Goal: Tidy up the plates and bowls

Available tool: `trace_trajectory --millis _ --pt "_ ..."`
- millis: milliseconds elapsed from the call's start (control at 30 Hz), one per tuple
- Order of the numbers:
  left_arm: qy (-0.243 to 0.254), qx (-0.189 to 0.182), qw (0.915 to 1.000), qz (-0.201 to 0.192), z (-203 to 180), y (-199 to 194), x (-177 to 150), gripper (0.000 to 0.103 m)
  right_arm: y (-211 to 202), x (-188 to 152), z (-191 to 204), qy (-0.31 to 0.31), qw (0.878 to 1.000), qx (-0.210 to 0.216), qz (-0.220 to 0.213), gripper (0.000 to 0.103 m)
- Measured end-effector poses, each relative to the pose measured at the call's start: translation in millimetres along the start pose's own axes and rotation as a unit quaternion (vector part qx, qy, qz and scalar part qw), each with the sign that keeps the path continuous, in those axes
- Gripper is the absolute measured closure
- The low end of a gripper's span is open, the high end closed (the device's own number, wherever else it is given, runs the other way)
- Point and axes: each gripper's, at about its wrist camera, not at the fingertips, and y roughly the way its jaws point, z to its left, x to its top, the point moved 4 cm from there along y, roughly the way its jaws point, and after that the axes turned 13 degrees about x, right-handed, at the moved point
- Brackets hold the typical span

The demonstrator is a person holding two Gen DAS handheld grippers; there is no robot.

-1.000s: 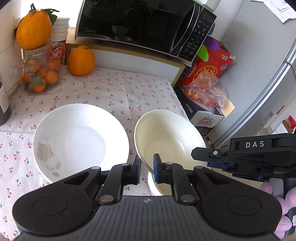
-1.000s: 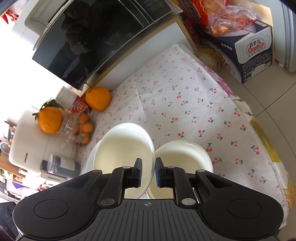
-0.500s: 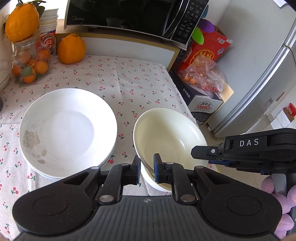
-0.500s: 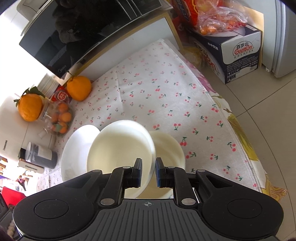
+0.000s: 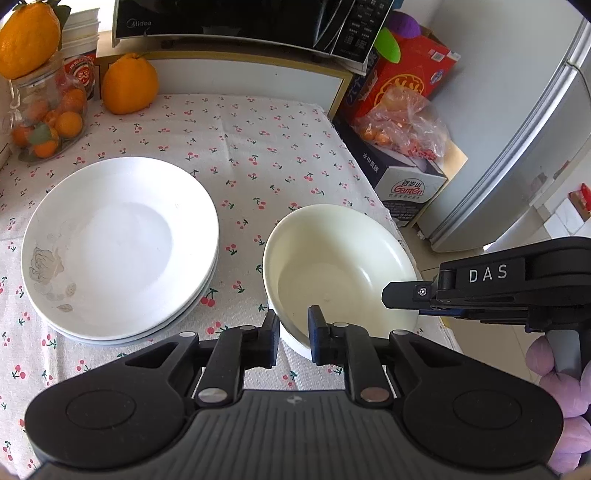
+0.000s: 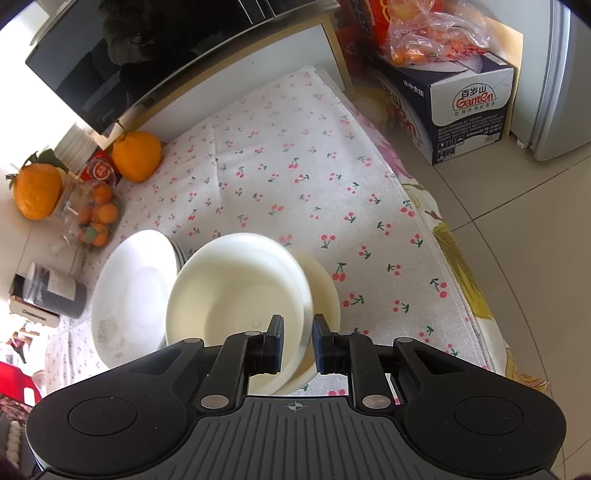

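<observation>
A cream bowl (image 5: 340, 266) hangs between my two grippers, nested slightly askew on a second cream bowl (image 6: 327, 291) on the cherry-print tablecloth. My left gripper (image 5: 293, 332) is shut on the near rim, one finger inside and one outside. My right gripper (image 6: 298, 339) straddles the rim at the bowl's right side; its jaws are opening with the rim still between the pads. It shows in the left wrist view as a black arm (image 5: 406, 295) reaching in from the right. A stack of white plates (image 5: 122, 247) lies to the left of the bowls.
The bowls sit close to the table's right edge (image 6: 461, 295), with floor beyond. At the back stand a large orange (image 5: 129, 88), a jar of small oranges (image 5: 48, 122) and a microwave (image 5: 240, 22). A water carton (image 6: 469, 107) and a fridge (image 5: 517, 147) stand beside the table.
The held bowl has moved from beside the second bowl to over it and come down onto it. Both pairs of fingers stand a little wider apart than before.
</observation>
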Motion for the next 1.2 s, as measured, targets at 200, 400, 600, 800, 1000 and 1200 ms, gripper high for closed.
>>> trace_trajectory --millis 200,400,600,800,1000,1200 --pt "0.006 0.003 1.0000 0.004 -1.7 3.8 -1.4 0.088 2.2 -0.5 -1.6 -0.004 1.000 -0.007 0.005 0.085" --pt "0.009 0.005 0.9999 0.004 -3.7 4.8 -2.0 0.087 3.9 -0.4 -3.0 -0.004 1.000 -0.008 0.007 0.085" --pt "0.011 0.004 0.9999 0.004 -4.0 5.9 -2.5 0.086 3.8 0.2 -2.9 -0.005 1.000 -0.008 0.007 0.085" --pt "0.013 0.004 0.9999 0.005 -4.9 6.9 -2.6 0.085 3.7 0.5 -3.0 -0.006 1.000 -0.009 0.007 0.084" --pt "0.013 0.005 0.9999 0.005 -5.2 7.6 -2.9 0.085 2.5 2.1 -2.9 -0.008 1.000 -0.007 0.008 0.084" --pt "0.015 0.006 0.9998 0.006 -5.5 10.0 -5.5 0.083 0.4 2.5 1.6 -0.019 1.000 -0.008 0.003 0.077"
